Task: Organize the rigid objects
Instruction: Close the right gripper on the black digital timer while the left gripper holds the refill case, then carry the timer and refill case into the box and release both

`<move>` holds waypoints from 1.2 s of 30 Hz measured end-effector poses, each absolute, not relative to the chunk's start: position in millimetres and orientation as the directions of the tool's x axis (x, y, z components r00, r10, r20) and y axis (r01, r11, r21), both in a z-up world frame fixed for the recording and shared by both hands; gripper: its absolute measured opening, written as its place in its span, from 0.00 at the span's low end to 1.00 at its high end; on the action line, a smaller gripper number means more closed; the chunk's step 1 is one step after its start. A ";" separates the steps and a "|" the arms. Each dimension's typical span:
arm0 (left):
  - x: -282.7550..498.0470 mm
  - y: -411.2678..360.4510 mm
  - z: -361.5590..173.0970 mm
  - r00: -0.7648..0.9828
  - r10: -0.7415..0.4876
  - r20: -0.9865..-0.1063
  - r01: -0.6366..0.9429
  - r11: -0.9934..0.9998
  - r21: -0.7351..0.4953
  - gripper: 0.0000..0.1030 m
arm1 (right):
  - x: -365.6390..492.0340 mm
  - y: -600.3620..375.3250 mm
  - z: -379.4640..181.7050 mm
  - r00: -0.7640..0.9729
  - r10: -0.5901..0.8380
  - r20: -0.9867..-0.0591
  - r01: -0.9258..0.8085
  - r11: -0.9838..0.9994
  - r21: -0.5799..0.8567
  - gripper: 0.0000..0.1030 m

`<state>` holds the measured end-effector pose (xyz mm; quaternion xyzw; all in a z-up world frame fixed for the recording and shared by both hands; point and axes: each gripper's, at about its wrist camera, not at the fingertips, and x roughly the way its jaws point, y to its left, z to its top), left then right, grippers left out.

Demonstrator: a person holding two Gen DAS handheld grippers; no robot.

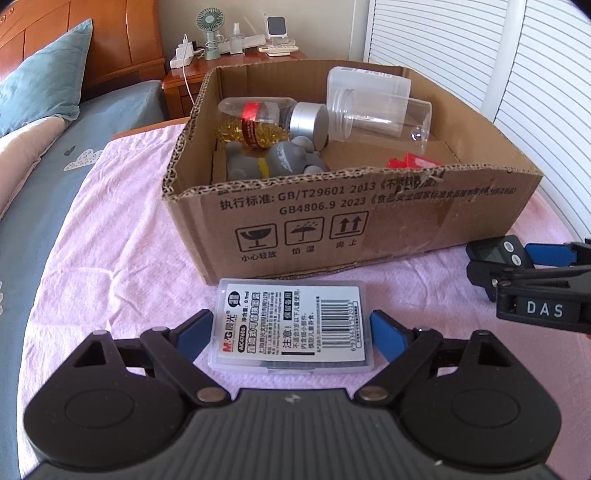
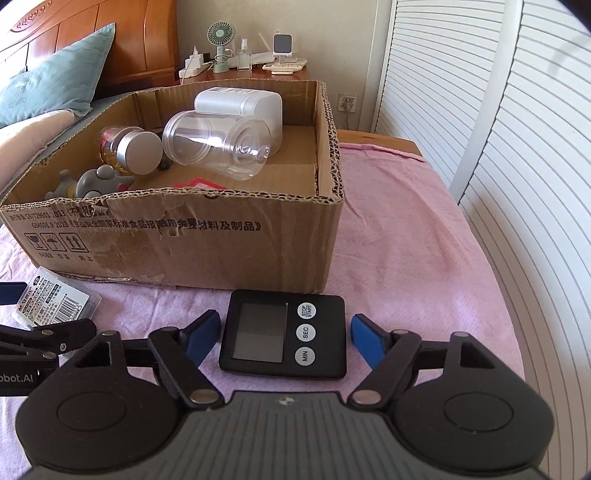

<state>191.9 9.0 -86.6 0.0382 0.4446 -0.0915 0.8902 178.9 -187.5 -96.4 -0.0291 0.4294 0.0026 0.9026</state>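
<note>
The flat clear plastic refill case (image 1: 291,326) (light, stiff, slippery) is bracketed between the spread left gripper (image 1: 291,330) jaws; its short edges should be pinched.

Black tongs (image 1: 291,332), blue pads (image 1: 388,334), silver rivets.

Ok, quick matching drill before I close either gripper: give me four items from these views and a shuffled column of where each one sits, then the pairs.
Items
1. black timer
2. clear labelled case
3. clear empty jar
4. green fan

Places
A. on its side inside the cardboard box
B. on the nightstand behind the box
C. between the open right gripper fingers
D. between the open left gripper fingers

Pairs: 1-C, 2-D, 3-A, 4-B
</note>
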 end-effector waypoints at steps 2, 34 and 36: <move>191.2 9.6 -86.4 0.584 -0.136 -0.800 0.207 0.978 -0.015 0.86 | 177.0 -188.8 -95.2 0.631 -0.018 -0.775 -0.033 0.998 -0.050 0.72; 152.9 32.5 -6.3 0.557 -0.288 -0.779 0.462 0.887 0.003 0.86 | 204.0 -167.1 4.1 0.668 0.216 -0.712 -0.299 0.954 0.008 0.72; 155.3 35.4 -1.6 0.568 -0.280 -0.774 0.455 0.890 0.012 0.86 | 220.2 -157.7 -3.9 0.648 0.217 -0.730 -0.307 0.952 0.011 0.72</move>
